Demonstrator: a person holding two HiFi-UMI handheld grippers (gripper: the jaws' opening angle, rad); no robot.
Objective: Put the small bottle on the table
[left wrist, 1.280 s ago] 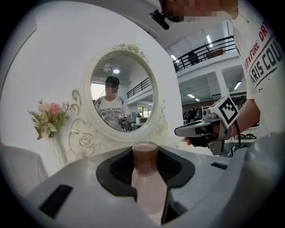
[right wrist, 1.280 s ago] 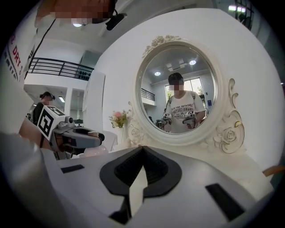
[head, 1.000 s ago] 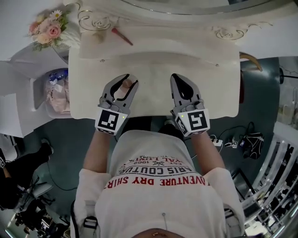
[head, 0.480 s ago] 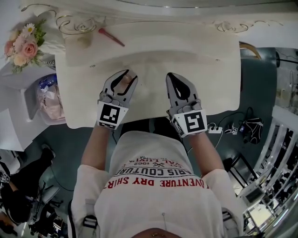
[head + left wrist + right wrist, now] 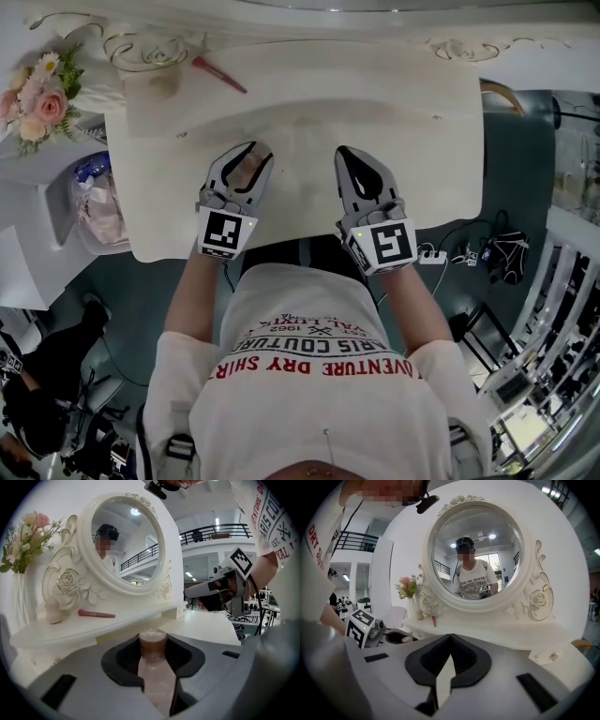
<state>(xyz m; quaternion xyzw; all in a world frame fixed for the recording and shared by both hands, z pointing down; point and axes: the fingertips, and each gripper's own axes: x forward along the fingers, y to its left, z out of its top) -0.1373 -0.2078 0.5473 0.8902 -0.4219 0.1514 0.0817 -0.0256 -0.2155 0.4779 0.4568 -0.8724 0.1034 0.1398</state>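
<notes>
Risk comes mainly from letting go too soon: the left gripper (image 5: pixel 249 156) has its jaws partly apart and clamped on the small bottle (image 5: pixel 153 667), whose brown cap stands up between them, and no view shows whether the base rests on the table (image 5: pixel 422 141) yet. Released above the top, a slim bottle like this would likely tip and roll, and since it sits over the front part of the table, not far from the near edge, it could go off toward the person's lap. Opening the jaws unevenly could also drag it sideways. The right gripper (image 5: pixel 450 639) has its tips pressed together with nothing between them, hanging beside the left and well clear of the bottle. As for containers, the bottle is capped and its pale pink body hides whatever is in it; a vase (image 5: pixel 19 602) at the left end of the mirror's (image 5: pixel 126 536) shelf holds pink and white flowers (image 5: pixel 37 98); 1 bin (image 5: pixel 77 220) on the floor beside the table holds what looks like crumpled plastic bags.
</notes>
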